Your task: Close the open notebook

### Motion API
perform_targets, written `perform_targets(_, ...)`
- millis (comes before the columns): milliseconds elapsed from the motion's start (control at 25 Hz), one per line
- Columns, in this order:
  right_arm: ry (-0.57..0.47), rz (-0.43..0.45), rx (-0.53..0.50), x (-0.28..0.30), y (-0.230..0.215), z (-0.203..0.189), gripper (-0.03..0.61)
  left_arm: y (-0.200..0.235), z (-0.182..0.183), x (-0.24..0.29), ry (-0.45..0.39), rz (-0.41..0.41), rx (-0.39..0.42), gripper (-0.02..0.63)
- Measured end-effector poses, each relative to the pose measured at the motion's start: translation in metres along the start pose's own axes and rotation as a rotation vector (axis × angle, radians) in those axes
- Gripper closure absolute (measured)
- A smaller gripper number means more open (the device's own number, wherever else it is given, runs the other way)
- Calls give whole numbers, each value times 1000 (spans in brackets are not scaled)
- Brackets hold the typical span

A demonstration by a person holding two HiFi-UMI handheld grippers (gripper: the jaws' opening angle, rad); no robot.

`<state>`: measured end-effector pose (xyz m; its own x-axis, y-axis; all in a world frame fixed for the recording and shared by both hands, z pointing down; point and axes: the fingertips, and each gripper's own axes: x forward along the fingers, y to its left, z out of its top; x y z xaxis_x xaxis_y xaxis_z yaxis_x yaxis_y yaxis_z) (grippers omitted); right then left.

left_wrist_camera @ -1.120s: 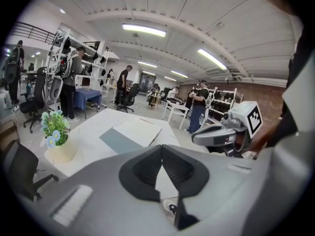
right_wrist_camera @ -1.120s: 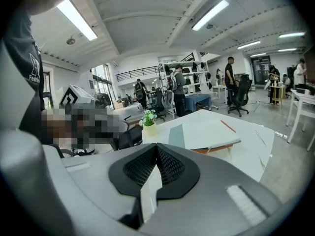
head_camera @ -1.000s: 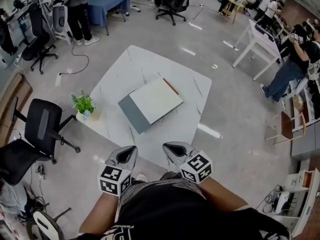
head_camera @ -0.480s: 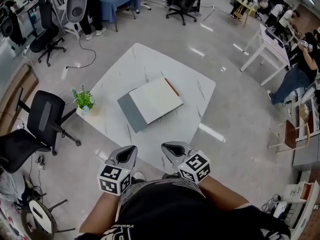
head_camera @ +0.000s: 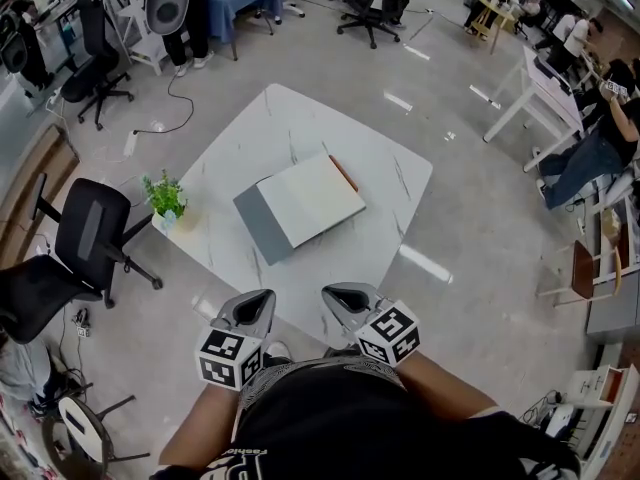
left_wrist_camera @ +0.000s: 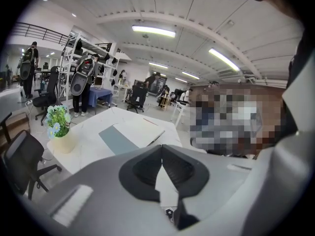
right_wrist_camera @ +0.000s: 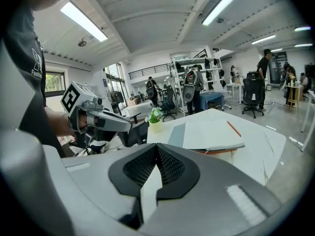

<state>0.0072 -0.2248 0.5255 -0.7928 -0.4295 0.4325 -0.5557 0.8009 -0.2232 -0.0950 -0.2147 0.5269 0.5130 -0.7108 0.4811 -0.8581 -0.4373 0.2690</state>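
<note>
Notebook (head_camera: 305, 205) is seen lying open at the middle of the white table (head_camera: 270, 128), with a potted plant (head_camera: 165, 200) near the table's left corner. The left hand-held gripper (head_camera: 260, 300) and the right hand-held gripper (head_camera: 333, 296) are held by the person's body, short of the table, each with jaws closed together on nothing.

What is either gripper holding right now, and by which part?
Nothing. Left gripper and right gripper are both shut and empty; the notebook lies untouched on the table.
</note>
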Motion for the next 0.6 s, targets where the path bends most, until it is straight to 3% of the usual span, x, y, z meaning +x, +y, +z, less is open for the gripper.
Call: perform_targets(600, -8, -29, 15, -2, -1, -3, 578, 2, 1, 3, 11, -19, 15, 554)
